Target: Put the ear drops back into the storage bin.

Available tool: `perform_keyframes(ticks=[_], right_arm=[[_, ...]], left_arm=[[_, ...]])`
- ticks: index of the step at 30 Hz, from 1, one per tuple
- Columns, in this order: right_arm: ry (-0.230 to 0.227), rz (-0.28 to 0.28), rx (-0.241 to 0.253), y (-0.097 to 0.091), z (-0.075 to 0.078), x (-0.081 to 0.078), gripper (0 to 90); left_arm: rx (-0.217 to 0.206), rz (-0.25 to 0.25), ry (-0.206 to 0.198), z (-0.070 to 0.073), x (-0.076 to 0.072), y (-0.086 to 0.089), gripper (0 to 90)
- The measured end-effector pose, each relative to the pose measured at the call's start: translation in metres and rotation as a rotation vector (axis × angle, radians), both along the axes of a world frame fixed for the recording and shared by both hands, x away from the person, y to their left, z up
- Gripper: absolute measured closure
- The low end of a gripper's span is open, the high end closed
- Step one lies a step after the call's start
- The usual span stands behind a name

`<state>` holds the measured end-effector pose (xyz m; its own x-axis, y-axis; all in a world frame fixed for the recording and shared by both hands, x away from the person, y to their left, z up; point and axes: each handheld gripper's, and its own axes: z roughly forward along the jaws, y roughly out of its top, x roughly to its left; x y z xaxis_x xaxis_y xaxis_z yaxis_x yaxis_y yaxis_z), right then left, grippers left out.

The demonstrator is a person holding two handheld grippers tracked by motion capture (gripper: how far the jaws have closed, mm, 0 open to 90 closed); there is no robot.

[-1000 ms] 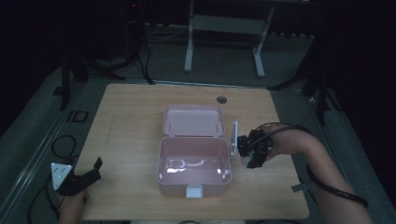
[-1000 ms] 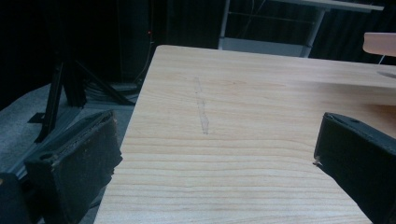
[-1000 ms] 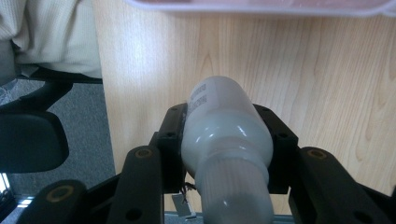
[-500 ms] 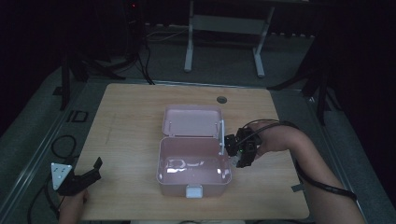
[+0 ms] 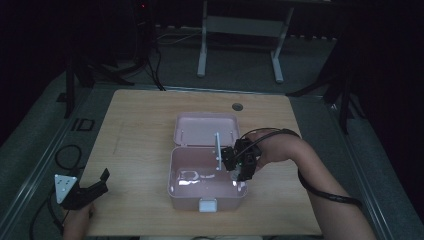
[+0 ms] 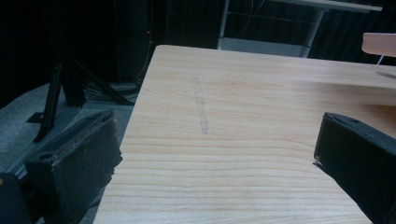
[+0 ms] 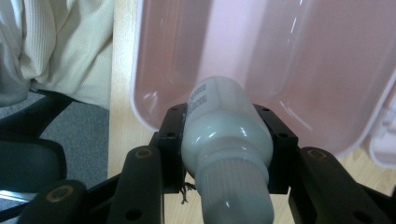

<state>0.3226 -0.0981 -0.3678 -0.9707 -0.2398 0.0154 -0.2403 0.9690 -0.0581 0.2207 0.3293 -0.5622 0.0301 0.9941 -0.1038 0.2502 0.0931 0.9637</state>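
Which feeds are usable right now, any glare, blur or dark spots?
High view: dim, dark surroundings, glare inside the pink box. Left gripper view: sharp table, box edge blurred. Right gripper view: well lit, bottle close and slightly soft.

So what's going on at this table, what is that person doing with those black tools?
A person holds a hand-held gripper in each hand. The right hand-held gripper is clamped on a small white bottle and holds it over the open pink box, at its right side. The left hand-held gripper is open, idle near the table's front left corner.
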Motion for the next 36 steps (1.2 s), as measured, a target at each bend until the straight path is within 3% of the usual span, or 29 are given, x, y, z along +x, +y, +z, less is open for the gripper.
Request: perform_keyframes(ticks=[15, 36], right_arm=[[0.008, 0.064, -0.038, 0.015, -0.044, 0.0, 59.5], [0.018, 0.079, -0.109, 0.027, -0.101, 0.01, 59.5]], left_arm=[[0.0, -0.001, -0.001, 0.0, 0.0, 0.0, 0.5], [0.003, -0.006, -0.001, 0.0, 0.0, 0.0, 0.5]])
